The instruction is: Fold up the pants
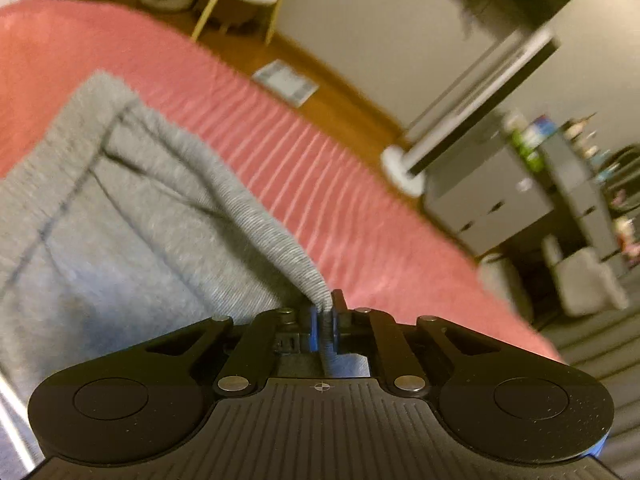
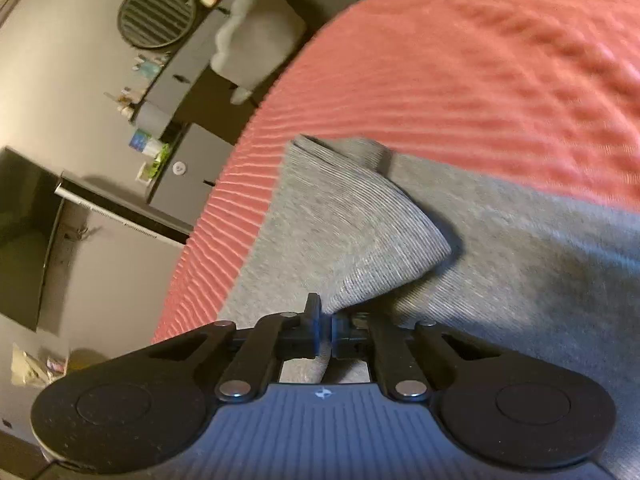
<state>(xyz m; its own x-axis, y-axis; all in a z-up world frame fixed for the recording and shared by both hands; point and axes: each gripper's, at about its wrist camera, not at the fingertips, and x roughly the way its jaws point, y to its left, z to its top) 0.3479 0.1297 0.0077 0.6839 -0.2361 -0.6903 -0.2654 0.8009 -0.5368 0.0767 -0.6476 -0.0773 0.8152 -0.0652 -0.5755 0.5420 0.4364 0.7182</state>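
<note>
Left wrist view: my left tongs (image 1: 325, 314) pinch the grey pants (image 1: 132, 208) edge, right tongs (image 2: 325, 326) likewise, cloth stretching forward over the pink bed (image 1: 320, 184).

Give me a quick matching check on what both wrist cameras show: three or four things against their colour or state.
Things:
1. soft grey knit pants
2. ribbed bedspread
3. left tongs
4. round slatted disc

States:
A. salmon pink, under the cloth
B. dark, against the wall
C. shut on a ribbed cloth edge
D. grey, part lifted

Pairs: 1-D, 2-A, 3-C, 4-B
</note>
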